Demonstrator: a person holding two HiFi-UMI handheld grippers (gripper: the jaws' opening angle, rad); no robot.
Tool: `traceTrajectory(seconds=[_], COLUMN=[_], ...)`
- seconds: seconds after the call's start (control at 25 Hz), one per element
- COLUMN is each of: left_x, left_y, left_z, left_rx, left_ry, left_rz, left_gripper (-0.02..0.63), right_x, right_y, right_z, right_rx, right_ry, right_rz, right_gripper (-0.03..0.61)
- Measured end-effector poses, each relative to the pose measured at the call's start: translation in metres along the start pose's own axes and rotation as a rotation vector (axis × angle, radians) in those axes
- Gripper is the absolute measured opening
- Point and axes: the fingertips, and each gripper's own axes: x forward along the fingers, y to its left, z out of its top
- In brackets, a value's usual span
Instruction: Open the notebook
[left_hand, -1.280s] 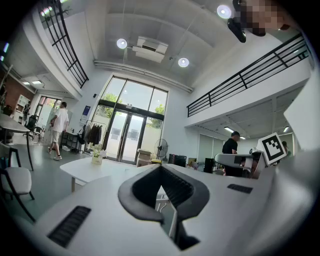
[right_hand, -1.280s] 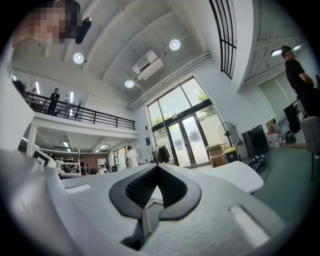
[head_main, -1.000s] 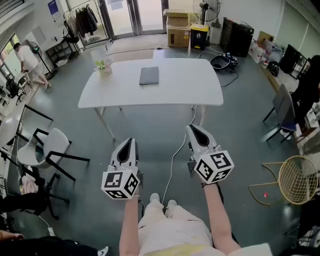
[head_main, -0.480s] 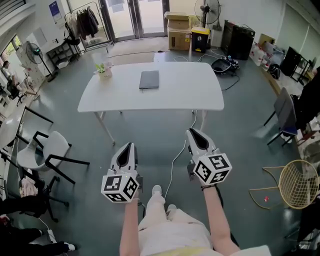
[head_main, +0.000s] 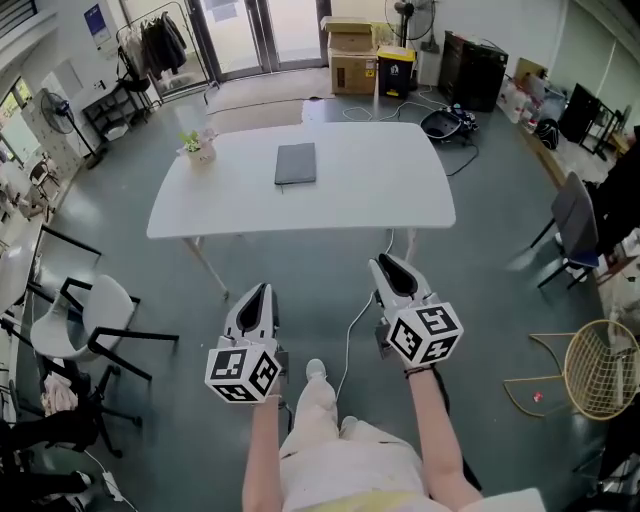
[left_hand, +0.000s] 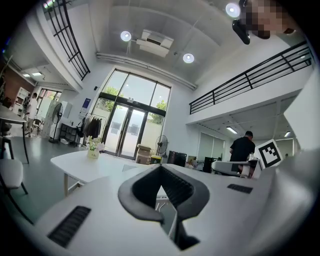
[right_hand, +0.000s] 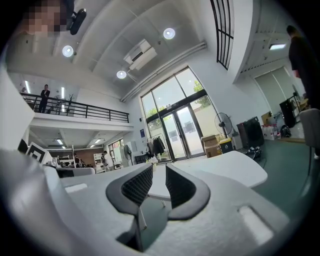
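Observation:
The dark grey notebook (head_main: 295, 163) lies shut and flat on the white table (head_main: 400, 195), well ahead of both grippers. My left gripper (head_main: 258, 291) is held level over the floor, short of the table's near edge; in the left gripper view its fingertips meet, so the left gripper (left_hand: 160, 167) is shut with nothing in it. My right gripper (head_main: 384, 263) is beside it at the same distance from the table. In the right gripper view the jaws of the right gripper (right_hand: 159, 171) have just been opening: a gap shows, with nothing between them.
A small potted plant (head_main: 199, 147) stands at the table's left end. A white cable (head_main: 350, 320) runs over the floor under the grippers. White chairs (head_main: 95, 305) stand at the left, a grey chair (head_main: 568, 222) and a wire basket (head_main: 598, 362) at the right. Cardboard boxes (head_main: 350, 55) stand behind the table.
The person has stepped forward, so the table and notebook sit a little nearer in the head view. Both grippers kept their side-by-side place in front of the body.

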Motion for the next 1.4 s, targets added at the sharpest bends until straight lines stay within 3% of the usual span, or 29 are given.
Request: traceTrajectory(seconds=[0.72,1.4], left_x=[0.144,0.222], left_y=[0.119,0.188], left_z=[0.016,0.025], left_rx=[-0.046,-0.077], left_ry=[0.062,0.084], left_rz=[-0.061,-0.073], left_gripper=[-0.002,-0.002], right_x=[0.176,0.274], right_y=[-0.032,-0.056], right_z=[-0.006,-0.011], right_rx=[0.032,0.1], right_ry=[0.048,0.072], right_rz=[-0.065,-0.105], right_gripper=[0.115,0.12])
